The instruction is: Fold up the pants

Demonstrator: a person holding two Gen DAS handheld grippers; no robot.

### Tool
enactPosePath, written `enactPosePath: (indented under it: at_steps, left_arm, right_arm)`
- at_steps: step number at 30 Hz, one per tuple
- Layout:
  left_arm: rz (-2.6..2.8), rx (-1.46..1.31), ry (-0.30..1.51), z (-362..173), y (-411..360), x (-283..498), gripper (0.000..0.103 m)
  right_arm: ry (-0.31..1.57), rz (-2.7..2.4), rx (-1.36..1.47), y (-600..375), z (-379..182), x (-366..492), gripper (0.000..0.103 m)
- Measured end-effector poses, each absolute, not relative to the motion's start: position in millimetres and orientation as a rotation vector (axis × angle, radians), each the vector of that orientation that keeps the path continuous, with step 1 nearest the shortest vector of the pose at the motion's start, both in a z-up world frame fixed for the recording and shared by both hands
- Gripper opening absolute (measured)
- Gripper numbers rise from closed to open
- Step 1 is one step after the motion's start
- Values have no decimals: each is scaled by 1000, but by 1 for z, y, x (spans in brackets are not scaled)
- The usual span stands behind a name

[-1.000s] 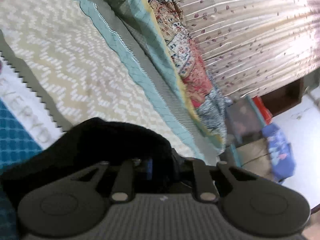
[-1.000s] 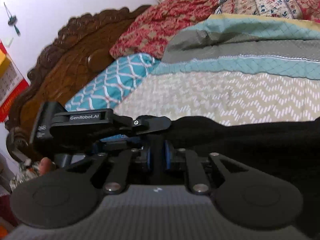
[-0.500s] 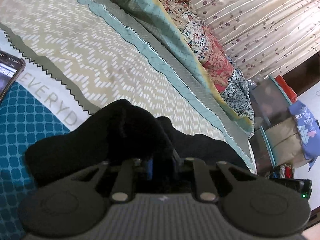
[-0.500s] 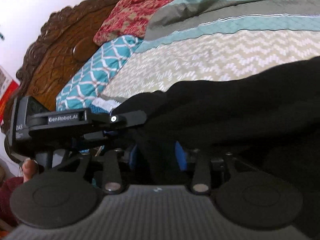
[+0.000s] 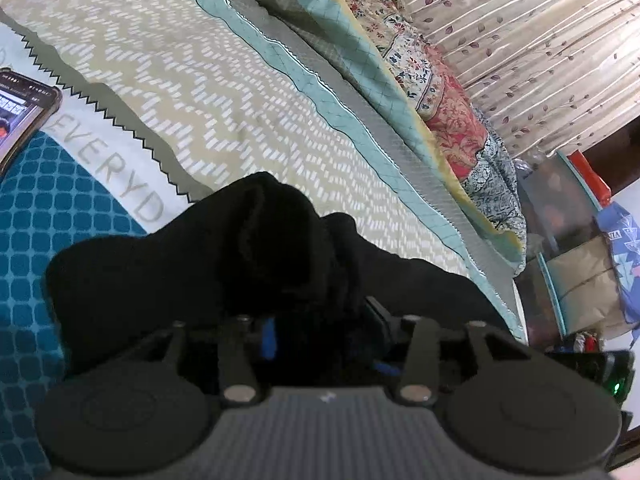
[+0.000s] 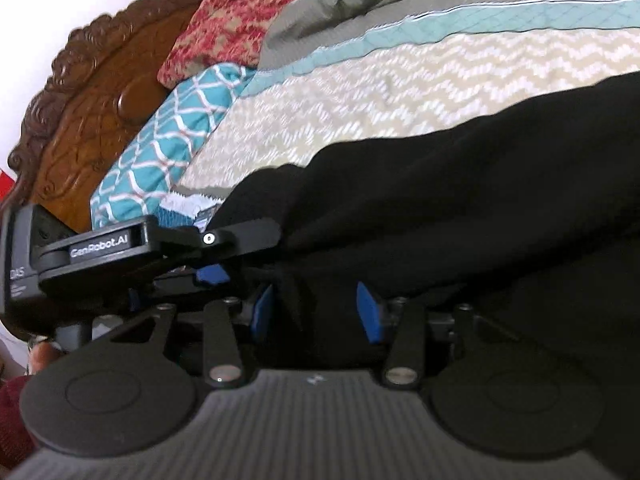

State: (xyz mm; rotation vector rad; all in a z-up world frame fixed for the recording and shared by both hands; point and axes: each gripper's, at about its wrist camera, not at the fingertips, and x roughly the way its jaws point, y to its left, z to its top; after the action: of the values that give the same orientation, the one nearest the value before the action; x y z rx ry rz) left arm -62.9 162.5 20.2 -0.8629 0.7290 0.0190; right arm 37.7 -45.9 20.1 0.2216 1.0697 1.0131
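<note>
The black pants lie bunched on the bed in the left wrist view and spread wide across the right wrist view. My left gripper has its jaws parted a little, with black cloth lying between them. It shows from the side in the right wrist view, touching the pants' edge. My right gripper is open, its blue pads wide apart with a fold of the pants loose between them.
The bed cover has a beige zigzag pattern and teal border. A phone lies at the left. Folded quilts and curtains are behind. A carved wooden headboard and teal pillow stand left.
Both grippers came down onto the bed with the pants. My right gripper's jaws opened from shut on the cloth. My left gripper's jaws parted a little.
</note>
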Motion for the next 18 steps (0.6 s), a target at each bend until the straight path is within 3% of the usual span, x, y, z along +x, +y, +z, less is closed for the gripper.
enactPosePath:
  at_steps: [2,3,12,18]
  left_arm:
    - [33,-828,724,20,159,-64,22]
    - [37,-814,723,20,158,-65,19]
    - [89,-682,673,22,132,-74,18]
    - [64,-746,685,23,147,-74,17]
  right_arm:
    - [1069,1012,195,-39,20,35,50]
    - [1064,1012,181,-39,22,33,50]
    - [1126,915,200,-90,32,36,50]
    - [1067,717,346,-142,49,49,49]
